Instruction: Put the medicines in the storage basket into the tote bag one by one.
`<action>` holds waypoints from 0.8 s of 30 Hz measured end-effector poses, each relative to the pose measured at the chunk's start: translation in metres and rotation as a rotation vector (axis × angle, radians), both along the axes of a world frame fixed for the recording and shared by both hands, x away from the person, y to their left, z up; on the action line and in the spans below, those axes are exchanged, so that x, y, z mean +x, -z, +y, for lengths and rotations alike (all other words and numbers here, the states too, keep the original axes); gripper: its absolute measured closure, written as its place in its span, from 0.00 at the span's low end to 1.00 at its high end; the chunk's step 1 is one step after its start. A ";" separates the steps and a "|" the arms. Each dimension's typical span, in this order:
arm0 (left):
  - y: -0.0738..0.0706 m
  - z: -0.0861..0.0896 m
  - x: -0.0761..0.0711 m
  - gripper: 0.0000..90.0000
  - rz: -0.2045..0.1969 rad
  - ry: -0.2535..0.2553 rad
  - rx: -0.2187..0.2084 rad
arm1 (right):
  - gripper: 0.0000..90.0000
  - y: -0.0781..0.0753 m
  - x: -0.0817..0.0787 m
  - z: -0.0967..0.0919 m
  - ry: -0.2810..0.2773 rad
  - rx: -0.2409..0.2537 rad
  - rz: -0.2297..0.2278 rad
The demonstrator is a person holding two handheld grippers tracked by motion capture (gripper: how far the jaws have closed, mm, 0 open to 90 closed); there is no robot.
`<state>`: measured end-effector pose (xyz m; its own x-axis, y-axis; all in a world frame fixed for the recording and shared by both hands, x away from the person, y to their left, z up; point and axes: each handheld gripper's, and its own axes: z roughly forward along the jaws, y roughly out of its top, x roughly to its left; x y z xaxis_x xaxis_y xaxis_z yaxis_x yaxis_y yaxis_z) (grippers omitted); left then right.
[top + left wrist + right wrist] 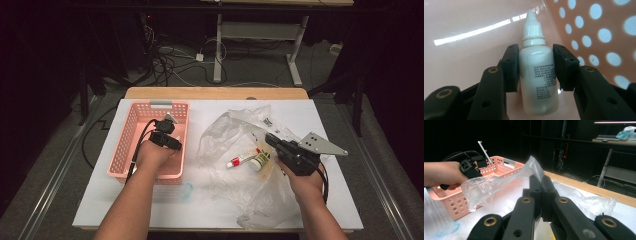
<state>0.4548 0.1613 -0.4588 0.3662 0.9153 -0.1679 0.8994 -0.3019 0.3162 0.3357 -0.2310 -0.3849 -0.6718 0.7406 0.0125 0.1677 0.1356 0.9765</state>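
The left gripper point(535, 48) is grasping a white dropper bottle point(537, 72): both black pads lie against the sides of its body, just below the ribbed cap. The bottle is inside the pink basket point(599, 30), close to a perforated wall. I cannot tell if it rests on the basket floor or hangs above it. The basket stands near the left edge of the table point(150, 210).

The right gripper point(540, 178) is clenched on a fold of the clear plastic bag point(491, 186) and holds this fold lifted near the right edge of the table. A red and white tube point(242, 160) and a small white bottle with green on it point(260, 161) lie just beside it, at the bag's mouth.

Some risks, in my judgement. The dropper bottle is smooth and round, and the pads hold it only on a narrow part, so it may turn or slip out. If it is let go from a height, it may bounce or roll in the basket. The thin film may slide out of the right jaws. If the bag is pulled, the tube and the small bottle could roll away.

The dropper bottle's label carries several lines of small dark print, too fine to read. The bag has a dark printed mark point(267, 121) toward the far edge, also unreadable.
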 end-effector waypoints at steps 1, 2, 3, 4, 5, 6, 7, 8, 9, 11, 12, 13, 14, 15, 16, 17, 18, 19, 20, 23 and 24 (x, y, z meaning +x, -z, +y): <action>0.000 0.000 0.000 0.64 0.000 0.001 0.000 | 1.00 0.000 0.000 0.000 0.000 0.000 0.000; 0.000 0.000 0.000 0.64 -0.001 0.002 0.001 | 1.00 0.000 0.000 0.000 0.000 0.000 0.000; -0.001 0.000 0.000 0.64 -0.004 0.002 0.005 | 1.00 0.000 0.000 0.000 -0.001 0.000 0.000; -0.001 0.001 -0.001 0.64 -0.008 0.002 0.003 | 1.00 0.000 0.000 0.000 0.000 0.000 -0.001; -0.002 0.002 -0.001 0.64 -0.013 0.003 0.001 | 1.00 0.000 0.000 0.000 -0.001 -0.002 -0.003; -0.003 0.003 -0.002 0.64 -0.019 0.004 0.000 | 1.00 0.000 0.000 0.000 0.001 0.000 -0.003; -0.005 0.003 -0.002 0.64 -0.026 0.004 -0.005 | 1.00 0.000 0.000 0.000 0.002 0.002 0.001; -0.006 0.004 -0.003 0.64 -0.035 0.003 -0.009 | 1.00 0.000 0.000 -0.001 0.002 0.001 -0.002; -0.008 0.005 -0.004 0.64 -0.039 0.004 -0.013 | 1.00 0.000 0.000 -0.001 0.002 0.001 0.000; -0.012 0.007 -0.006 0.64 -0.044 -0.001 -0.021 | 1.00 0.000 0.000 -0.001 0.001 -0.002 -0.002; -0.013 0.008 -0.007 0.64 -0.046 0.001 -0.026 | 1.00 0.000 0.000 0.000 0.000 -0.003 -0.002; -0.015 0.009 -0.008 0.64 -0.048 0.002 -0.025 | 1.00 0.000 0.000 0.000 0.000 -0.001 -0.001; -0.016 0.010 -0.009 0.64 -0.054 0.006 -0.024 | 1.00 0.000 0.000 0.000 -0.001 -0.001 -0.002; -0.018 0.011 -0.011 0.64 -0.062 0.006 -0.025 | 1.00 0.000 0.000 0.000 -0.001 -0.001 -0.002; -0.020 0.012 -0.012 0.64 -0.070 0.006 -0.030 | 1.00 0.000 0.000 0.000 -0.001 -0.001 -0.002; -0.022 0.013 -0.013 0.64 -0.077 0.009 -0.038 | 1.00 0.000 0.000 0.000 -0.001 -0.001 -0.003; -0.024 0.014 -0.015 0.64 -0.081 0.011 -0.046 | 1.00 0.000 0.000 0.000 0.000 -0.001 -0.003; -0.026 0.015 -0.017 0.64 -0.087 0.012 -0.055 | 1.00 0.000 0.000 0.000 0.000 -0.002 -0.004; -0.028 0.015 -0.019 0.64 -0.092 0.016 -0.059 | 1.00 0.000 0.000 0.000 0.000 -0.002 -0.004; -0.032 0.017 -0.026 0.64 -0.111 0.025 -0.069 | 1.00 0.000 0.000 0.000 0.000 -0.003 -0.004; -0.033 0.018 -0.028 0.64 -0.118 0.024 -0.074 | 1.00 0.000 0.000 0.000 0.000 -0.003 -0.001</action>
